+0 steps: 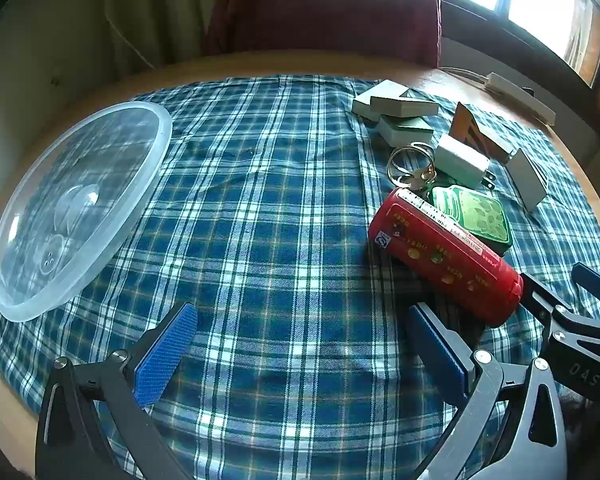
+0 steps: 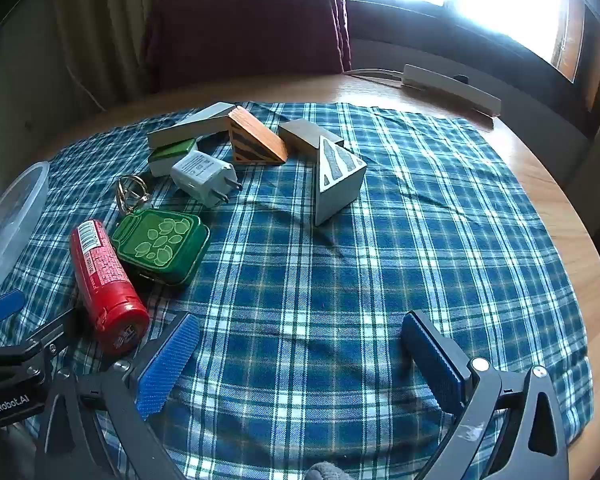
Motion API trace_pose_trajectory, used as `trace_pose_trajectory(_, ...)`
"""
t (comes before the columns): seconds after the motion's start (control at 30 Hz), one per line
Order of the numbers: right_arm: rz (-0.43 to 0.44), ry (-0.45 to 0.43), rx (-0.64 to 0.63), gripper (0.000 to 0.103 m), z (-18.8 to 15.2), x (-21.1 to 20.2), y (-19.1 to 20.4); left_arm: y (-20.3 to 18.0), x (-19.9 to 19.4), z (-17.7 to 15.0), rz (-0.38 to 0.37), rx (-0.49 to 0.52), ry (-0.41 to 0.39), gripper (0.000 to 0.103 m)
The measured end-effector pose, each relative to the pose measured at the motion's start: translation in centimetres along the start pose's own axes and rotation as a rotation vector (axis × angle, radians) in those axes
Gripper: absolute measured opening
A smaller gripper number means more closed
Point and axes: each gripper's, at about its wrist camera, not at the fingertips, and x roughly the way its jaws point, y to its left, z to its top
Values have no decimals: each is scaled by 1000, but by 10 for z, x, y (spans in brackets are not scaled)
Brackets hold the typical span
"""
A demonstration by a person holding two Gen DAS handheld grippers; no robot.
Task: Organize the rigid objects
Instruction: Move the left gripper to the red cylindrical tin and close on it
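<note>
Both of your grippers hover low over a round wooden table point(image 2: 548, 184) covered by a blue plaid cloth point(image 1: 268, 200). The left gripper point(image 1: 300, 356) has its blue pads spread wide with nothing between them. The right gripper point(image 2: 300, 354) is spread just as wide and also empty.

The objects to organize sit in a loose cluster. A red cylindrical container point(image 1: 444, 256) lies on its side, closest to you, near your left gripper's right pad and just beside your right gripper's left pad. Touching it on the far side is a green tin point(image 2: 162, 246) with a jar pattern. Beyond that come a metal key ring point(image 2: 130, 194), a white plug adapter point(image 2: 202, 176), a few grey and green flat blocks point(image 1: 396, 114), an orange striped wedge point(image 2: 256, 142), and a grey striped wedge point(image 2: 338, 178) standing well apart to the right. A clear plastic bowl point(image 1: 76, 208) rests far left, empty as far as I can tell, and is probably the destination.

Risks: the red container is round and may roll if a pad nudges it. Gripping it could drag the tin along or bunch the cloth. Your two grippers are near each other here and could collide. The key ring is thin and likely to slip.
</note>
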Motion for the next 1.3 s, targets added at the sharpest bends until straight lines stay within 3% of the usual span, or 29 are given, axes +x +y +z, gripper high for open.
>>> trace_pose_trajectory(0.6,1,-1,-10,103,0,0,0,0,-1,0,-8,7,-2,103)
trace_pose_trajectory(0.77,10,1,-20,103,-4,1,-9,6,-4,-1,-46,84,6,103)
trace_pose_trajectory(0.97,-14,2,27,103,4,-7,-44,-20,-21,-1,-75,187,-39,103)
trace_pose_trajectory(1.2,-25,4,69,103,12,-15,-103,-57,-22,17,-184,282,-33,103)
trace_pose_trajectory(1.3,-28,6,66,103,14,-16,-106,-61,-17,17,-233,334,-20,103)
